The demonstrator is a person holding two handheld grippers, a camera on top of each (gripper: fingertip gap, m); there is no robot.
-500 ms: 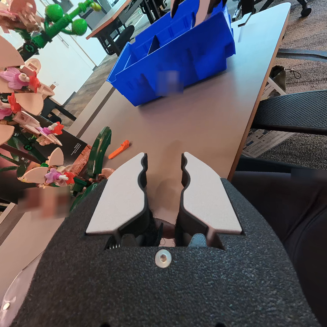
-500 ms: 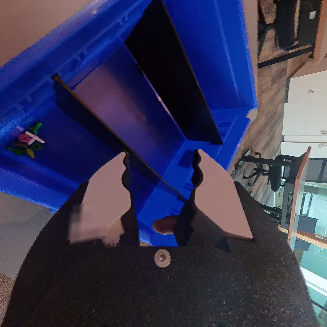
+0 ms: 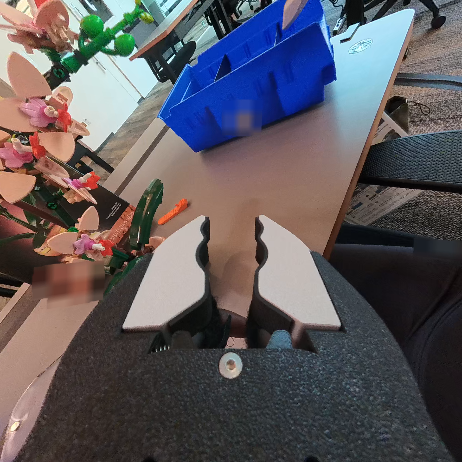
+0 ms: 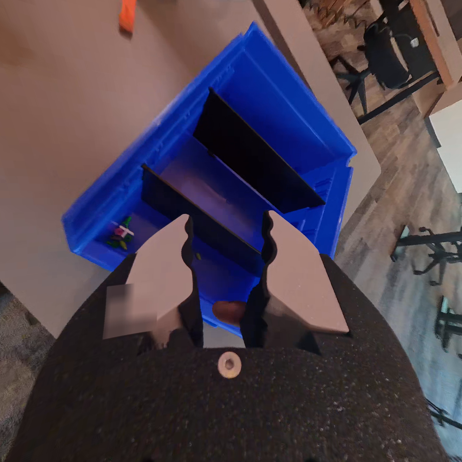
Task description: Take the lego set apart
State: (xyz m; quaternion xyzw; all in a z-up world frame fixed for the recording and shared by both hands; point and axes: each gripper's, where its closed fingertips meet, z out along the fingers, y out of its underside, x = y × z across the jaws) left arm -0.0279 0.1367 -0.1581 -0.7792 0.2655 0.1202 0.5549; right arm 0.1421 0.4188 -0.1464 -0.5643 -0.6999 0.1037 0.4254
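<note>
The left tool (image 3: 231, 232) hangs low over the grey tabletop (image 3: 287, 180) near its front edge with its jaws apart and nothing between them, while the right tool (image 4: 226, 230) hovers above the blue plastic divided bin (image 4: 275, 105), also parted and empty. The task's thing, the pink-petalled brick-built orchid with green stems and buds (image 3: 37, 140), stands at the left edge of the tabletop, mostly intact, leaning against a dark printed box (image 3: 105, 205), with a dark green curved leaf piece (image 3: 147, 210) at its foot and a small orange brick-separator wedge (image 3: 172, 212) lying just beside that. A few small loose coloured pieces (image 4: 120, 235) already sit in the bin's end compartment; the other compartments look bare, though the black dividers (image 4: 250, 155) shade them. The likely trouble is with the flowers: they sit on thin stems, so a pull on one petal with no counter-hold from the other tool could tip the whole plant or snap off a cluster, not a single piece. Freed pieces are tiny and could slip from the wavy pads, bounce on the tabletop and roll off the near edge toward the chair (image 3: 412, 160). The right wrist view is smeared, so a hasty sweep back could clip the bin's wall and shove it toward the far corner.
</note>
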